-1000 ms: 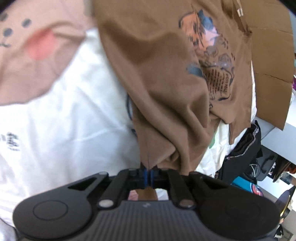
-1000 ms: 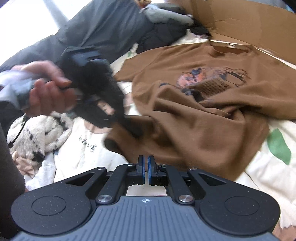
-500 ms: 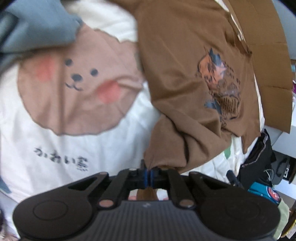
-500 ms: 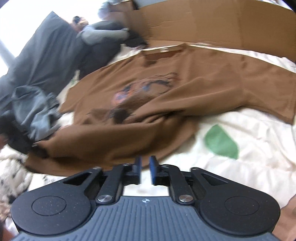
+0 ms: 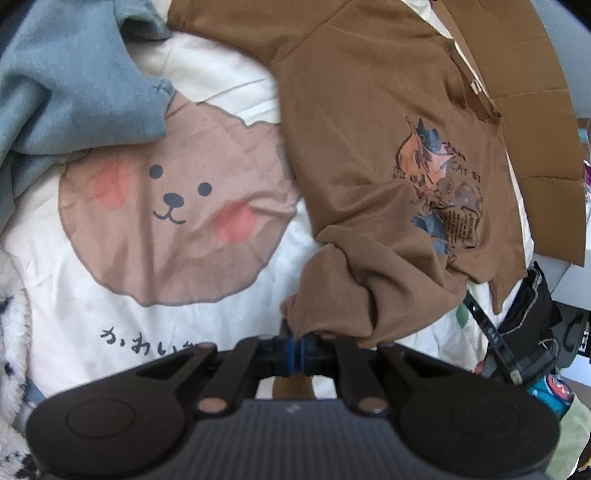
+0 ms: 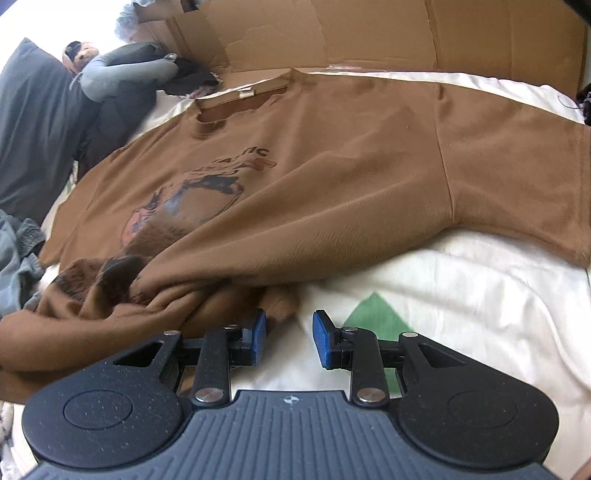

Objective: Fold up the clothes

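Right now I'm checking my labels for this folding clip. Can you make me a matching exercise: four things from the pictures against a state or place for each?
Things:
1. left gripper
2. right gripper
3. brown shirt
4. cardboard

States or places:
A. jaws apart and opening, nothing between the pads
B. spread on the cream sheet, print up, lower edge bunched
C. lying beyond the shirt's collar
D. pinched shut on a corner of brown fabric

Pairs: 1-D, 2-A, 3-B, 4-C
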`<state>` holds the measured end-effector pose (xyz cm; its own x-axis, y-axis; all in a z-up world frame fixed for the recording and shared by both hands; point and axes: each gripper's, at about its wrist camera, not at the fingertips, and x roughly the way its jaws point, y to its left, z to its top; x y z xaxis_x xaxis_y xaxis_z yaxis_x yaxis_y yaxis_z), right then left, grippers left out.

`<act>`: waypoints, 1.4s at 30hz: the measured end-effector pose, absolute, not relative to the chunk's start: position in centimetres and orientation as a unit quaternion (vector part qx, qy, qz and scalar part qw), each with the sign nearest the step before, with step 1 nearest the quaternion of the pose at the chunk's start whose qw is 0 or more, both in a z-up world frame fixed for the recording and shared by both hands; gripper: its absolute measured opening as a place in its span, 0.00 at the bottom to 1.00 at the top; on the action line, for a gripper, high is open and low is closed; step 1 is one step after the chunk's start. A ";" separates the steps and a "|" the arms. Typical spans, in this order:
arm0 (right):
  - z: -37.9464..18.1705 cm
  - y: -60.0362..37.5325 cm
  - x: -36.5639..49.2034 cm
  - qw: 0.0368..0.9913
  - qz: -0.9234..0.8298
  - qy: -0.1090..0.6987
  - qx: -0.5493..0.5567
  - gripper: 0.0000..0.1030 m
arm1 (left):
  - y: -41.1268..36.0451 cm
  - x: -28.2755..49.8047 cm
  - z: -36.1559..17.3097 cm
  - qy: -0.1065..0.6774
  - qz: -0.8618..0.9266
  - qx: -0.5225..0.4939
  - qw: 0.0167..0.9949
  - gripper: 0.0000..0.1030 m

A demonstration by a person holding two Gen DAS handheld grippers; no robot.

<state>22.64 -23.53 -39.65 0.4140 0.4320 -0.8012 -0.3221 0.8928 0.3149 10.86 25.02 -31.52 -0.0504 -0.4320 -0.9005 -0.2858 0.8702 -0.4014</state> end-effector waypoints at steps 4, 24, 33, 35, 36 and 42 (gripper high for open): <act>-40.2 -22.6 24.3 0.837 0.235 0.492 0.039 0.36 | 25.2 10.8 -31.4 0.720 -0.055 -0.251 0.645 0.03; -35.1 -22.4 21.6 0.816 0.239 0.526 -0.005 0.02 | 25.2 11.4 -27.5 0.688 -0.064 -0.268 0.672 0.03; -29.3 -25.2 17.8 0.825 0.223 0.518 0.031 0.02 | 25.0 12.1 -24.2 0.665 -0.070 -0.281 0.689 0.03; -28.1 -25.7 16.7 0.828 0.223 0.514 0.036 0.02 | 24.9 12.2 -23.3 0.660 -0.076 -0.281 0.692 0.03; -27.5 -25.9 16.1 0.829 0.222 0.512 0.038 0.02 | 24.8 12.2 -22.9 0.659 -0.078 -0.281 0.694 0.03; -24.8 -26.7 13.0 0.829 0.222 0.511 0.042 0.02 | 24.8 11.6 -21.2 0.652 -0.088 -0.287 0.696 0.03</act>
